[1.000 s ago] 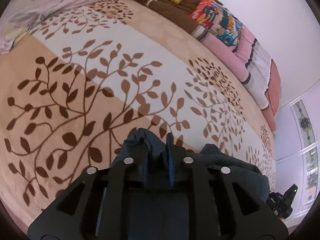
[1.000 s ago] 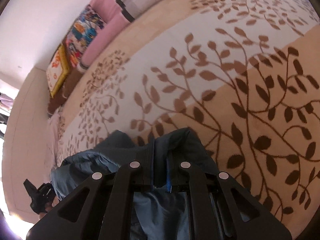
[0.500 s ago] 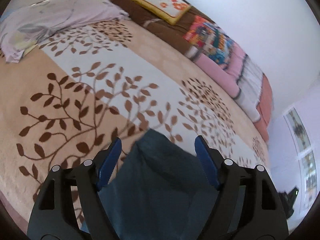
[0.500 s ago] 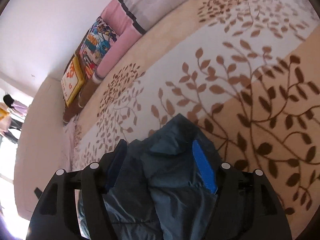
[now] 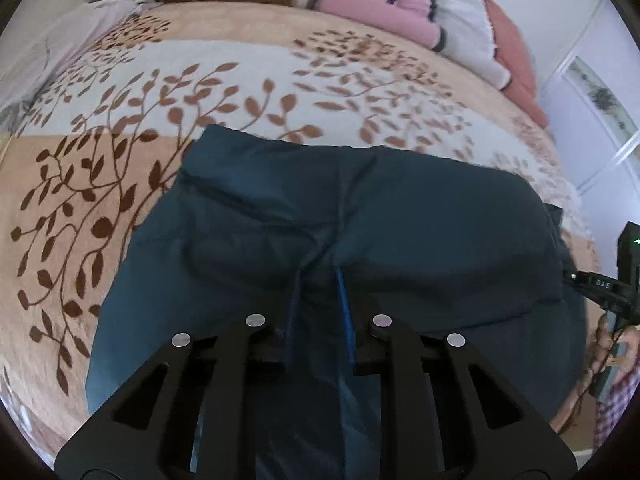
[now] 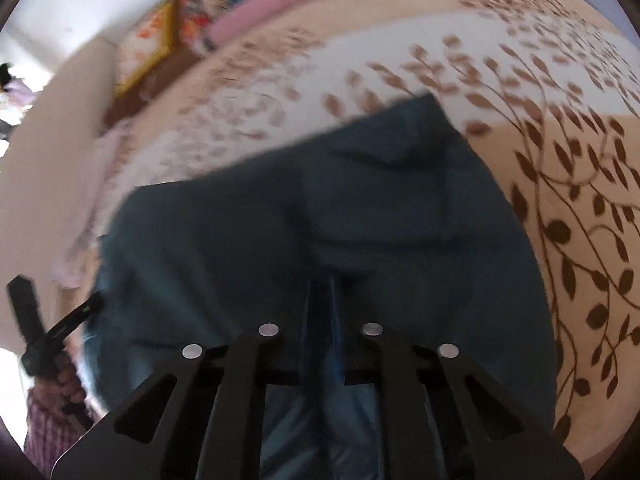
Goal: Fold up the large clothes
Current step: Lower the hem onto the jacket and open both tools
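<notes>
A dark blue garment [image 5: 400,208] lies spread on a beige bedspread with brown leaf print [image 5: 240,60]. My left gripper [image 5: 318,270] is over the garment's near middle. Its jaws are closing, and a ridge of the blue cloth stands pinched between the pads. In the right wrist view the same garment [image 6: 400,200] fills the centre, blurred. My right gripper [image 6: 322,276] is shut, its fingers almost together on a thin fold, with creases running to the tips. The garment's far corner [image 6: 432,100] points away from me.
Folded blankets and cushions [image 5: 380,12] line the far edge of the bed by the wall. A pale lilac cloth [image 5: 60,40] lies at the far left. A person's hand [image 5: 612,344] holds the other tool at the right edge, and the other hand [image 6: 66,380] shows at the lower left.
Both grippers let go of the garment's far edge, opened wide, drew back toward me over the cloth and closed again nearer its middle. The garment now lies flatter and more spread out.
</notes>
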Tool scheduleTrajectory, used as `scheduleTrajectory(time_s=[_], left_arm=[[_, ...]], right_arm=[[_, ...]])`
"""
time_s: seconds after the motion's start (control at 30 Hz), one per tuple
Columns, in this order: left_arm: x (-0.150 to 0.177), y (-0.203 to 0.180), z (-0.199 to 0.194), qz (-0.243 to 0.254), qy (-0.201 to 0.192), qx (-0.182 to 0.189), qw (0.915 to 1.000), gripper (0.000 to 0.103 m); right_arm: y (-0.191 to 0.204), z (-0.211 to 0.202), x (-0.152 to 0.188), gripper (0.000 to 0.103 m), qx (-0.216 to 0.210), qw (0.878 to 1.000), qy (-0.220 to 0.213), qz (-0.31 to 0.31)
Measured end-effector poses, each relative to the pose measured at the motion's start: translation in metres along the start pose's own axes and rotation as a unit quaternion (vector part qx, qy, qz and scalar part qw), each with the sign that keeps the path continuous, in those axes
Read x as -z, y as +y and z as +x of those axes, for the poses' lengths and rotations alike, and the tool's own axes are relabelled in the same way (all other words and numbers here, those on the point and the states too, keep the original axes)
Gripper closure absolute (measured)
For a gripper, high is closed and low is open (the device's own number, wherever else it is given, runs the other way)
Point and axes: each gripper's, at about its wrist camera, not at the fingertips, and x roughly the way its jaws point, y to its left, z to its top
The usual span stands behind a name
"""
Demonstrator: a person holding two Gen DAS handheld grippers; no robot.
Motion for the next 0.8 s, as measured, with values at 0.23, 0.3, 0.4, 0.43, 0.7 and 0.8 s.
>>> scheduleTrajectory(time_s=[0.23,0.3,0.4,0.43,0.7,0.8], left_arm=[[-0.001,0.009,0.017,-0.015,0.001,-0.029,0.9995,0.099],[-0.001,0.014,0.013,-0.032,-0.004,-0.016,0.9994,0.099],[0.004,0.020,-0.002,-0.063,-0.015,0.007,0.9979,0.095],[0.006,0.021,-0.007,-0.067,-0.019,0.012,0.9975,0.087],[0.053,0.033,-0.080,-0.079,-0.054,0.036,0.9948,0.047],[0.078,0.041,-0.104,-0.089,-0.064,0.046,0.9929,0.044]], right_arm=[[-0.023,0.021,-0.003,0.103,-0.010,1.000,0.003,0.029],[-0.024,0.018,-0.002,0.103,-0.014,0.999,-0.003,0.035],[-0.023,0.007,0.004,0.103,-0.018,0.999,-0.013,0.036],[-0.023,0.001,0.006,0.103,-0.022,0.999,-0.017,0.037],[-0.013,-0.075,0.067,0.100,-0.049,0.996,-0.066,-0.020],[-0.018,-0.099,0.105,0.100,-0.057,0.995,-0.078,-0.024]])
